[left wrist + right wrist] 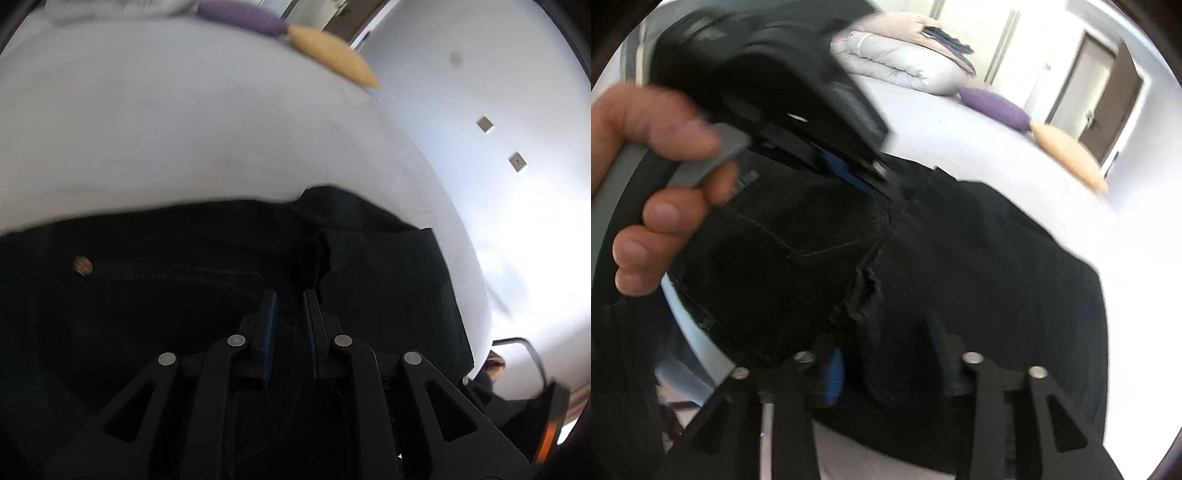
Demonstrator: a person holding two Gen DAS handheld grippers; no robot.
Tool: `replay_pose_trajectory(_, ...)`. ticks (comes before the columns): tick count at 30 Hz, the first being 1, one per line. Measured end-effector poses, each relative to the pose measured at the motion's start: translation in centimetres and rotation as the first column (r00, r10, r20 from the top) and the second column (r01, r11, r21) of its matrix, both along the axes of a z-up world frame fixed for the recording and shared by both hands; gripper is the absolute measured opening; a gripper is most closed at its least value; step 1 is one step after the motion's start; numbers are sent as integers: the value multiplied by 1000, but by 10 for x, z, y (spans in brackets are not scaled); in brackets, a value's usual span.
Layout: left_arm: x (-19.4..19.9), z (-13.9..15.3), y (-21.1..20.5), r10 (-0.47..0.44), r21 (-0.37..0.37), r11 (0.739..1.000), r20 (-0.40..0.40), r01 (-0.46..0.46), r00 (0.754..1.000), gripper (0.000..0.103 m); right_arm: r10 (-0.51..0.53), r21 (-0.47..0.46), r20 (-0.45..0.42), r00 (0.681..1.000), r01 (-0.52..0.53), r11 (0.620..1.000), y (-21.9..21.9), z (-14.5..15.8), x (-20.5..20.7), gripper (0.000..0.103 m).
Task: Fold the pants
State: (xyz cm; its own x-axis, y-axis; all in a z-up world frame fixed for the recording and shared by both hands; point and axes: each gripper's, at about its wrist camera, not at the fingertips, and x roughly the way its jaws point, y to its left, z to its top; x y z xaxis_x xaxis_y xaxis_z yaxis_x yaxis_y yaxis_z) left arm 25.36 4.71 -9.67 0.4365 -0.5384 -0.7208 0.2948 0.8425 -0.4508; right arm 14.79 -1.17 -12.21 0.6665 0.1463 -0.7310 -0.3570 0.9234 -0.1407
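Observation:
Black denim pants [184, 277] lie on a white bed [147, 129], with a copper rivet [83, 266] showing at the left. My left gripper [290, 317] is down on them, its jaws narrow with dark cloth between the blue pads. In the right wrist view the pants [997, 258] show a back pocket [812, 229] and a bunched fold in the middle. A hand [657, 122] holds the left gripper [886, 177], whose tips rest on the pants' far edge. My right gripper [886, 354] stands open at the near edge, with the bunched cloth lying loosely between its fingers.
The bed [942, 122] carries a purple pillow [993, 103], a yellow pillow [1067, 151] and a rolled duvet [897, 62] at its far end. A brown door [1108, 96] stands beyond. A pale floor [480, 92] runs along the bed's right side.

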Motion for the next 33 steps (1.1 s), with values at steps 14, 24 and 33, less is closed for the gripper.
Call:
replay_pose_trajectory(14,-77,-27,-98,-198,373,919,149,130,969,13,-78,712,-281,956,263,651,-247,30,61,31)
replay_pose_trajectory(24,-80,-34,-84,-196,367,920,124,138,973,13,-26,778,-433,901,387,495,-282,-29,181,24)
replay_pose_trajectory(33,-62,-23,-89,-187,361,923,119,132,975,13,-16,758,-484,875,429,490,-273,-53,149,0)
